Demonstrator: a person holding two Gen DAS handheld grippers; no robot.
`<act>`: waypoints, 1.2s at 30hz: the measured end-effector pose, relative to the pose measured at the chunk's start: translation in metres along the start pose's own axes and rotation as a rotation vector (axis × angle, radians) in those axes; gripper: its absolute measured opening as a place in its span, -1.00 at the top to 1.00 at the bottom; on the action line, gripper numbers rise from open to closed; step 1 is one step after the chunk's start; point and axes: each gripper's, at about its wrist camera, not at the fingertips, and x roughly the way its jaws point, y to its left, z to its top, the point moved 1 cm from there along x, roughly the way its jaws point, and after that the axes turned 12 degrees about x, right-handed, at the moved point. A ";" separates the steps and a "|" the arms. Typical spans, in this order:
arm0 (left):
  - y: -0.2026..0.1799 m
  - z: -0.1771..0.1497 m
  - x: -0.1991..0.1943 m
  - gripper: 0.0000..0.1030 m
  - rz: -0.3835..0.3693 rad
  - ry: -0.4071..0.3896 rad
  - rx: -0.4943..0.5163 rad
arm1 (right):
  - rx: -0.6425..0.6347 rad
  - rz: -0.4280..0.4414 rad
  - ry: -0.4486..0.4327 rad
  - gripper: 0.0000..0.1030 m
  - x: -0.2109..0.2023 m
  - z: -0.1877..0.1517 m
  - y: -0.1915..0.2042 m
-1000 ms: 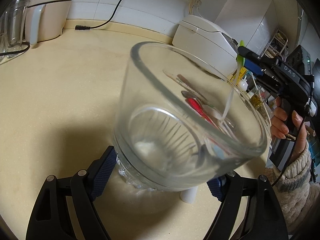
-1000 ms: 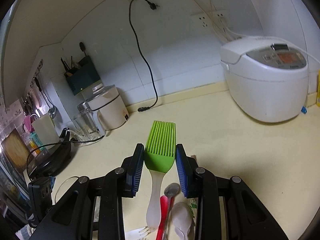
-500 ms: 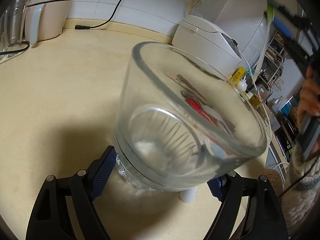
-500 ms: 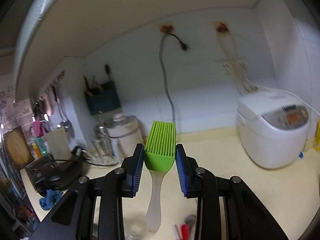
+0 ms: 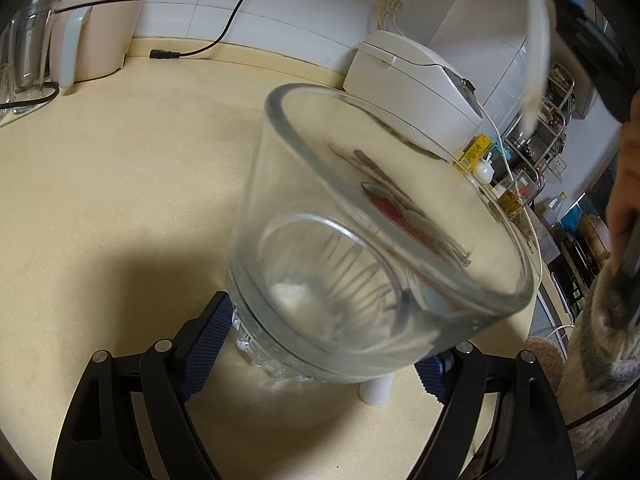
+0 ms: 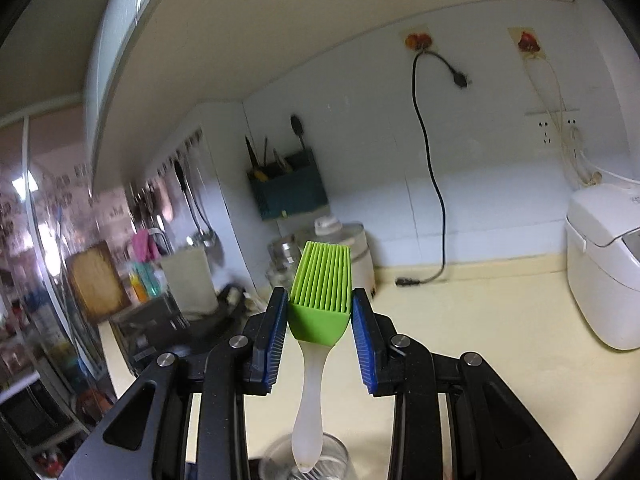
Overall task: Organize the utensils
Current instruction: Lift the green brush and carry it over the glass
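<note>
Left wrist: rice cooker (image 5: 416, 80), kettle (image 5: 96, 24) behind glass (image 5: 376, 232); counter (image 5: 100, 168) otherwise bare.

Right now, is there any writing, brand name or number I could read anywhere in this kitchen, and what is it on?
Nothing can be read in either view.
Yellow packet beside the rice cooker: dark print, too small and blurred to read.
Rice cooker lid, right wrist view: a faint grey mark, too blurred to read.
Wall stickers: red pictures, no words to make out.

Black gripper (image 6: 320, 316); blue ribbed pads (image 6: 276, 340)
</note>
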 end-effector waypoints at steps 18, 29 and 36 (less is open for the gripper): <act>0.000 0.000 0.000 -0.66 -0.002 -0.001 -0.001 | 0.012 0.005 0.098 0.37 0.018 -0.028 -0.012; 0.000 0.000 0.000 -0.67 -0.002 -0.002 -0.001 | -0.044 0.010 0.123 0.37 0.023 -0.035 -0.002; 0.001 0.000 -0.001 -0.67 -0.003 -0.002 -0.001 | -0.073 0.001 0.150 0.37 0.029 -0.042 0.002</act>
